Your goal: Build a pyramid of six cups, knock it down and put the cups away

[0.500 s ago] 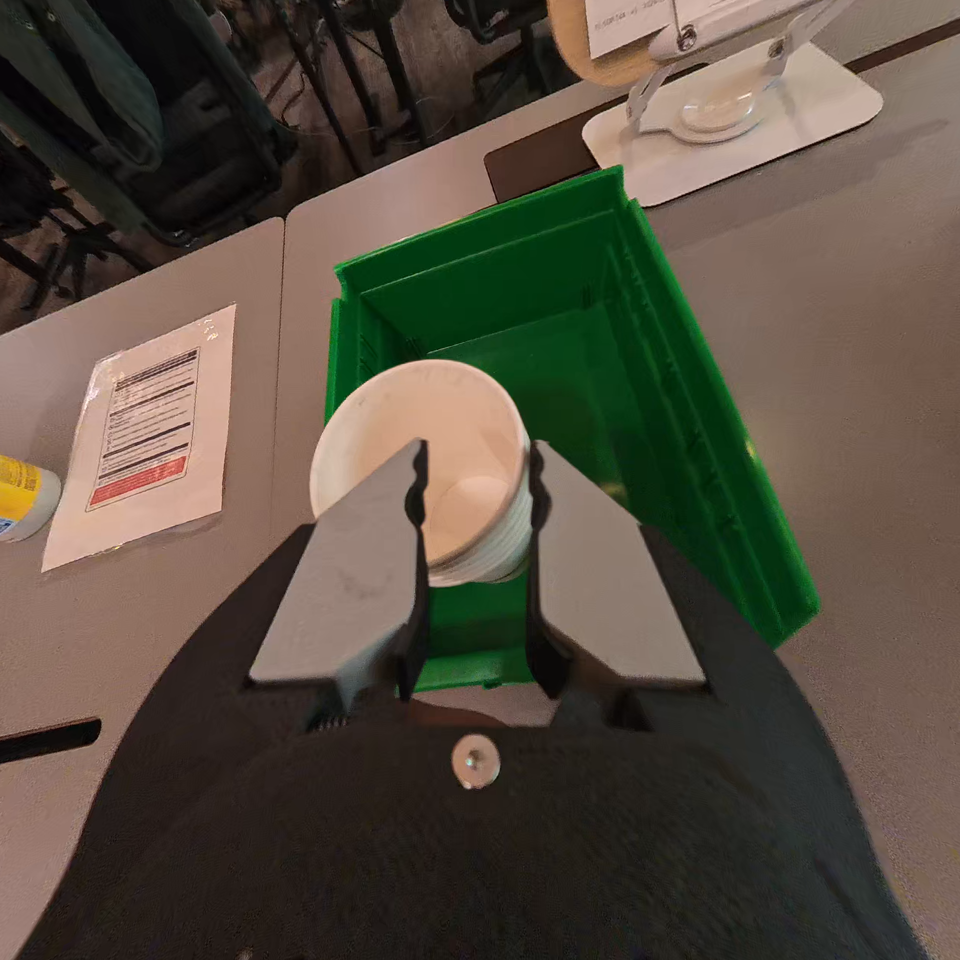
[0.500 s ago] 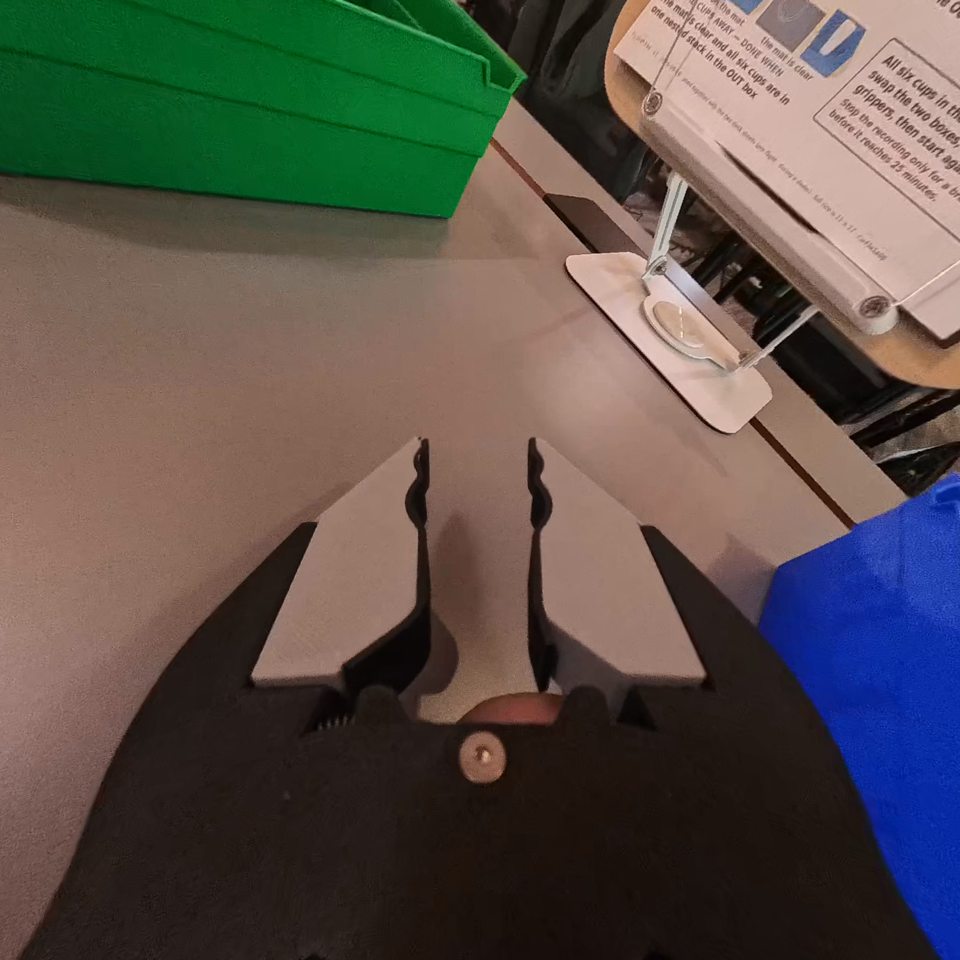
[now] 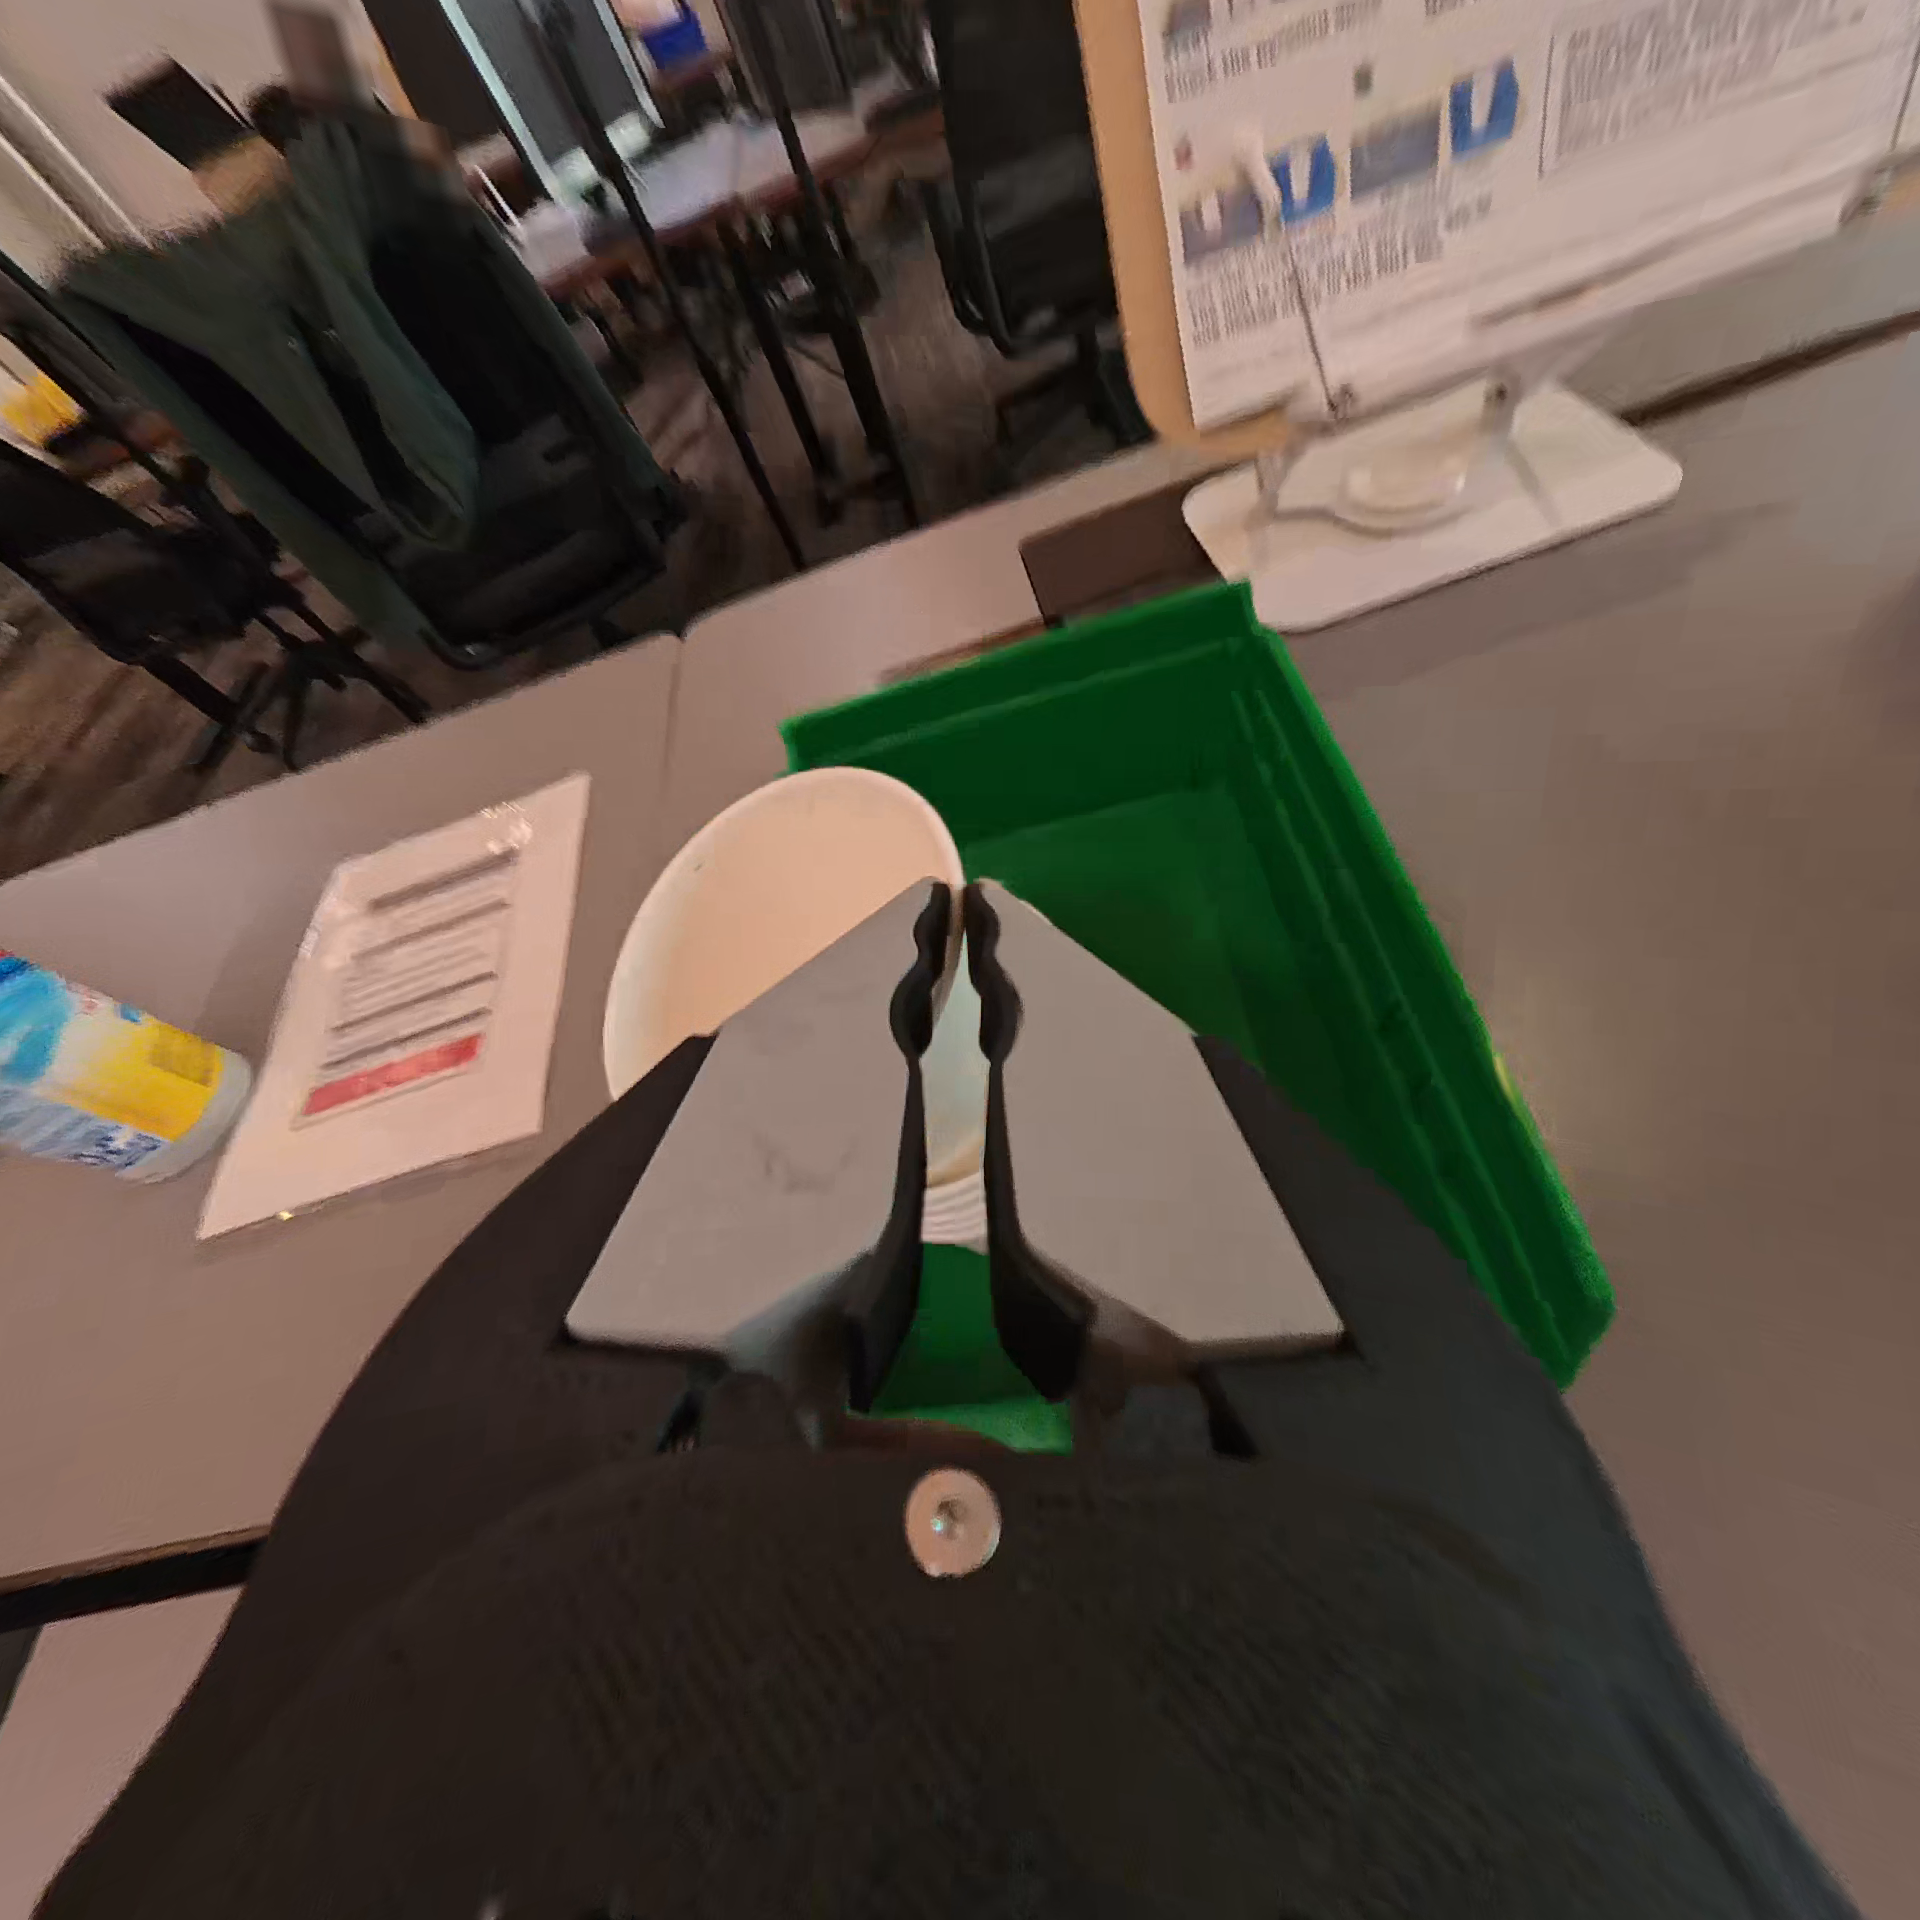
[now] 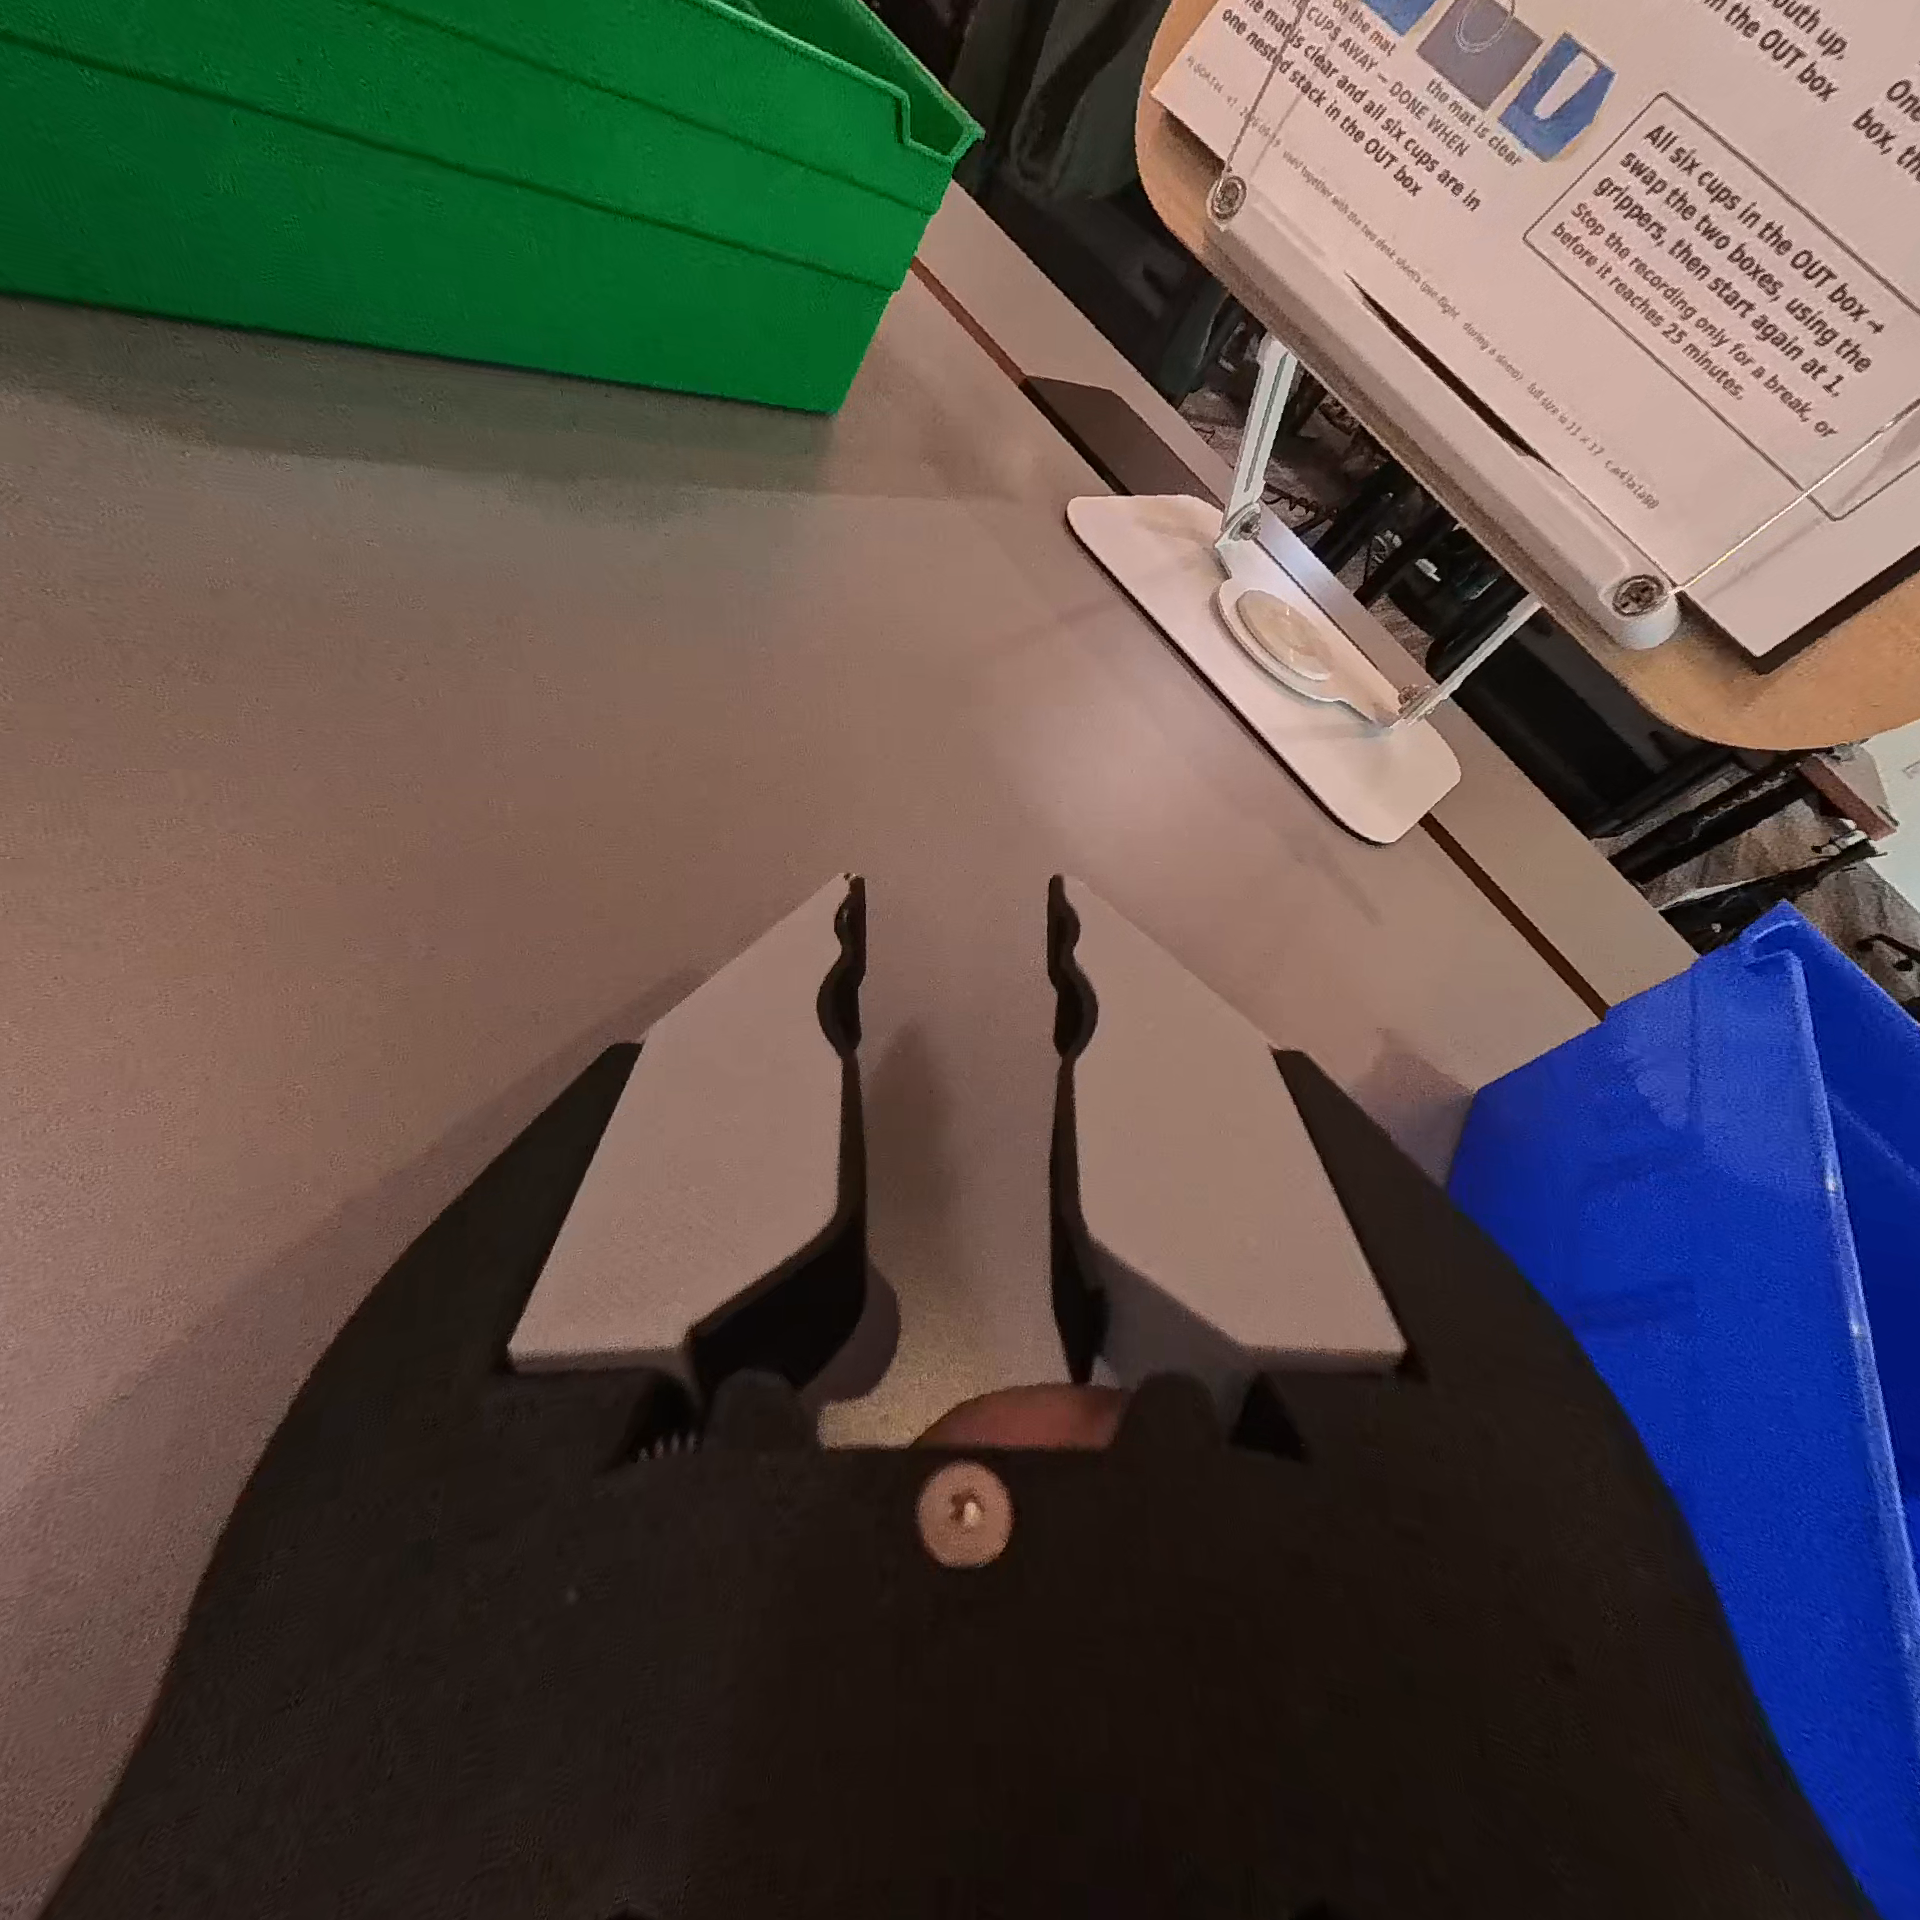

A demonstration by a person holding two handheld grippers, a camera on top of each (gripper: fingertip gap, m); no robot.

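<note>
Left gripper [image 3: 956,902] nearly closed, jaws pinching the near wall of a white paper cup stack [image 3: 774,925], held at the near left end of the green bin [image 3: 1351,935]. Right gripper [image 4: 954,894] parted, empty, over bare grey table [image 4: 416,727], blue bin [image 4: 1714,1299] beside it.

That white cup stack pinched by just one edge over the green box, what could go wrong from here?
1. The left gripper grips only the wall at the rim of the white cup stack; the thin paper could slip or crumple.
2. Held by the top cup, the nested cups below might drop off.
3. The stack hangs at the near left corner of the green box, so it could catch the wall.
</note>
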